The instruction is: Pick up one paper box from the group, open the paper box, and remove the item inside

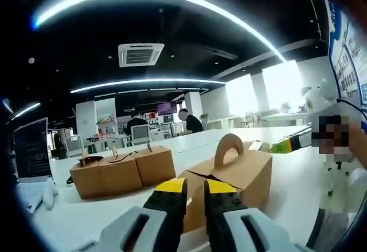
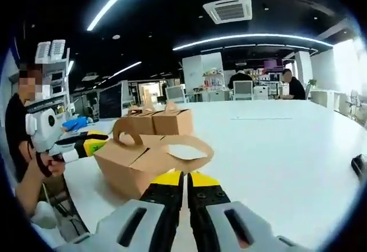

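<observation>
Open office, long white bench [image 2: 275,143]. Right gripper [image 2: 186,178] jaws together, pinching a handle flap [image 2: 186,148] of the paper box [image 2: 135,163], likely to pull the top open. Left gripper [image 1: 195,190], jaws slightly apart, steadies the near end. Other boxes [image 1: 120,170] grouped behind.

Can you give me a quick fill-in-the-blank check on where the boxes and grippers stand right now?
1. In the right gripper view, the right gripper is shut on a handle flap of the nearest paper box, so that box's top is ____.
2. Behind it the group of paper boxes sits on the ____ table.
3. In the left gripper view, the left gripper has a narrow gap between its jaws and nothing in it, just in front of the ____.

Missing words: open; white; nearest paper box
</observation>
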Available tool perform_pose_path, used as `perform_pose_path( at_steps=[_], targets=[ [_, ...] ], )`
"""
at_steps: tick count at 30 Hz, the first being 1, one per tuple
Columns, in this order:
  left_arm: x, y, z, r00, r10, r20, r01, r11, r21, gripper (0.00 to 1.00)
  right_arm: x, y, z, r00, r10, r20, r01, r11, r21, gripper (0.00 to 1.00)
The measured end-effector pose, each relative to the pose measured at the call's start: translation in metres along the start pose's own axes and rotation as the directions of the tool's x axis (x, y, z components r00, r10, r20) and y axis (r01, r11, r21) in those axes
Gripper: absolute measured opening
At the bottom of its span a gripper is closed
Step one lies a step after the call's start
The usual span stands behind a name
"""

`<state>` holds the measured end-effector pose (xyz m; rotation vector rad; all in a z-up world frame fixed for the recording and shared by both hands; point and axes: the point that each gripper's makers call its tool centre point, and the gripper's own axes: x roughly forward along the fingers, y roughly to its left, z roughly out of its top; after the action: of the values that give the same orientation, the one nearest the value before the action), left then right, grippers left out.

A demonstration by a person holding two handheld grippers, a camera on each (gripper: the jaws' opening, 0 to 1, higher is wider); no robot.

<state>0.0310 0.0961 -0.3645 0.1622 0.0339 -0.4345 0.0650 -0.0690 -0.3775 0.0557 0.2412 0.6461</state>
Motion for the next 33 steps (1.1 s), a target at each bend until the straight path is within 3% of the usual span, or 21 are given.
perform_pose_path(
  at_steps=[8,11,22,23,26,27,30,33],
  targets=[
    [0.001,0.004,0.002,1.0,-0.001,0.006,0.001,1.0,0.0,0.15,-0.005,0.003,0.018,0.995,0.046,0.086,-0.05,0.998,0.045,0.08],
    [0.003,0.006,0.001,1.0,-0.004,0.002,0.004,1.0,0.01,0.15,-0.008,0.013,0.027,0.99,0.082,0.118,-0.091,0.993,0.069,0.11],
    [0.004,0.01,0.003,1.0,-0.004,0.007,0.004,1.0,0.011,0.15,-0.028,0.023,0.057,0.978,0.083,0.193,-0.084,0.996,-0.005,0.12],
    [0.004,0.01,0.002,1.0,-0.004,0.006,0.004,1.0,0.012,0.15,-0.029,0.025,0.062,0.973,0.088,0.214,-0.085,0.996,-0.024,0.12],
    [0.005,0.01,0.002,1.0,-0.004,0.006,0.004,1.0,0.014,0.15,-0.036,0.037,0.087,0.93,0.129,0.343,-0.099,0.99,-0.104,0.13],
    [0.005,0.01,0.002,1.0,-0.004,0.006,0.004,1.0,0.015,0.15,-0.036,0.04,0.091,0.922,0.144,0.36,-0.098,0.985,-0.143,0.15],
    [0.005,0.01,0.003,1.0,-0.014,0.009,0.014,1.0,0.009,0.15,-0.033,0.057,0.094,0.907,0.198,0.373,-0.121,0.968,-0.221,0.2],
    [0.005,0.009,0.006,1.0,-0.026,0.017,0.026,1.0,-0.012,0.16,-0.024,0.075,0.088,0.906,0.256,0.336,-0.178,0.953,-0.245,0.26]
  ],
)
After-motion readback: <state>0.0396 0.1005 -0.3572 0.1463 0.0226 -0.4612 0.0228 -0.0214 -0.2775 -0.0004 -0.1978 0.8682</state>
